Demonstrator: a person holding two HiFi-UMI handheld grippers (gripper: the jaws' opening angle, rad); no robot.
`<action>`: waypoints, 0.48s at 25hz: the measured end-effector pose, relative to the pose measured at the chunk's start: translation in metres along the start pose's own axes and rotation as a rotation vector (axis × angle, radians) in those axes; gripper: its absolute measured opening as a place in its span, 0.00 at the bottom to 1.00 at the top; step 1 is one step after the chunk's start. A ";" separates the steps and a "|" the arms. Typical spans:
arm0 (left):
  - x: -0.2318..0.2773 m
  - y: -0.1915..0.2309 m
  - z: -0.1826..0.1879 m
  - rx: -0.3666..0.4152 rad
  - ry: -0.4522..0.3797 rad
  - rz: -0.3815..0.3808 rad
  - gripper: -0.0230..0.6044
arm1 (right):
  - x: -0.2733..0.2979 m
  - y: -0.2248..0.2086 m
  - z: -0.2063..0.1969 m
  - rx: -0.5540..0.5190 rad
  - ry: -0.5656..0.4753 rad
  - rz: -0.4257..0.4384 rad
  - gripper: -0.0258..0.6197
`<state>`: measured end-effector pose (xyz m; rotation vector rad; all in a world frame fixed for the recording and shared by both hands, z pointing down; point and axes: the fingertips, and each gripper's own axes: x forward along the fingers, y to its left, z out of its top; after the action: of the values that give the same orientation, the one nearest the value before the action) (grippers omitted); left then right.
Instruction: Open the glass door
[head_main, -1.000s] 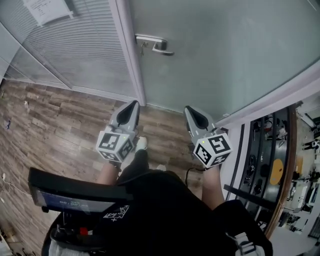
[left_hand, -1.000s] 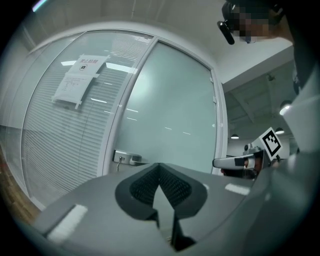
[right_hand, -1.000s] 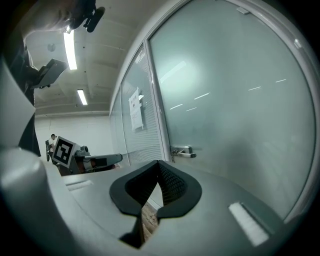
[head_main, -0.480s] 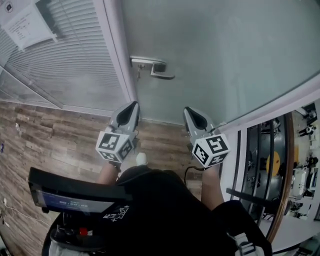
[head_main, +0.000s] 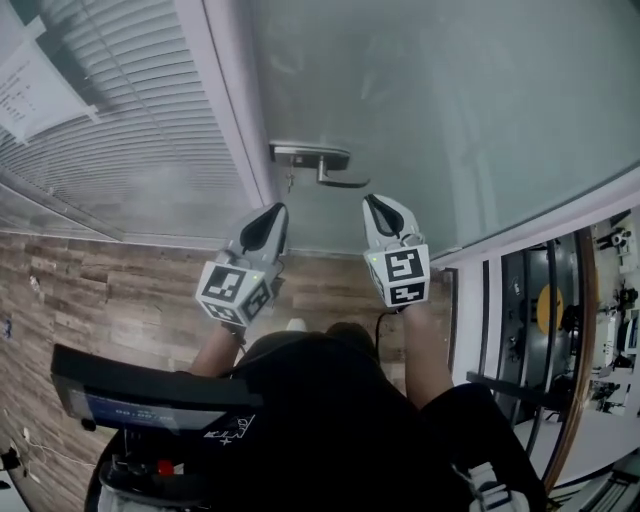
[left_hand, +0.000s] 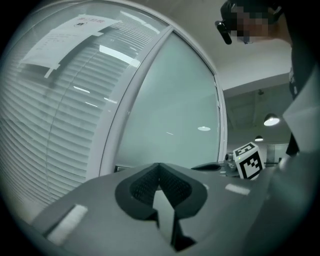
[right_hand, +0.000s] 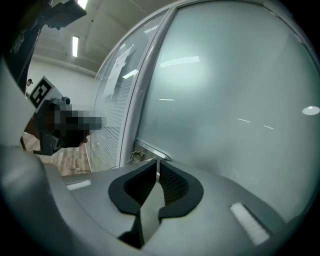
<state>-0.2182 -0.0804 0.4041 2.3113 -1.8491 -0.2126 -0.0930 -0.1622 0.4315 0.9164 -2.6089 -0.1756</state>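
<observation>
The frosted glass door (head_main: 450, 100) stands ahead, with a silver lever handle (head_main: 325, 160) by its left edge and a key (head_main: 290, 183) hanging under it. My left gripper (head_main: 277, 212) points at the door below and left of the handle, its pads touching, empty. My right gripper (head_main: 373, 203) sits just below and right of the lever's end, apart from it. Its jaws have just been opening: a thin slit shows between the pads (right_hand: 170, 182), nothing in it. The handle (right_hand: 150, 152) lies just beyond its tips. The left gripper view shows the lever (left_hand: 207, 166) beside the right gripper's cube (left_hand: 248, 160).
A white door post (head_main: 235, 120) stands left of the handle, then a glass panel with blinds (head_main: 120, 140) and a taped paper sheet (head_main: 35, 90). Wood flooring (head_main: 100, 290) lies below. Shelving with equipment (head_main: 560, 330) fills the right side. A black device (head_main: 150, 400) hangs at the person's chest.
Both grippers have moved toward the door, so the handle now sits just past their tips. The right gripper has rolled, its marker cube now facing up, and shifted left toward the lever.
</observation>
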 end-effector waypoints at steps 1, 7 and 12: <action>0.004 0.002 0.001 -0.001 0.001 -0.008 0.04 | 0.008 0.001 -0.001 -0.015 0.008 -0.001 0.08; 0.024 0.002 -0.005 -0.008 0.021 -0.022 0.04 | 0.042 0.010 -0.022 -0.118 0.087 0.075 0.26; 0.033 -0.009 -0.011 -0.017 0.043 -0.013 0.04 | 0.060 0.009 -0.040 -0.429 0.187 0.049 0.32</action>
<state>-0.2003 -0.1099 0.4130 2.2987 -1.8055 -0.1784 -0.1267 -0.1923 0.4884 0.6786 -2.2895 -0.5807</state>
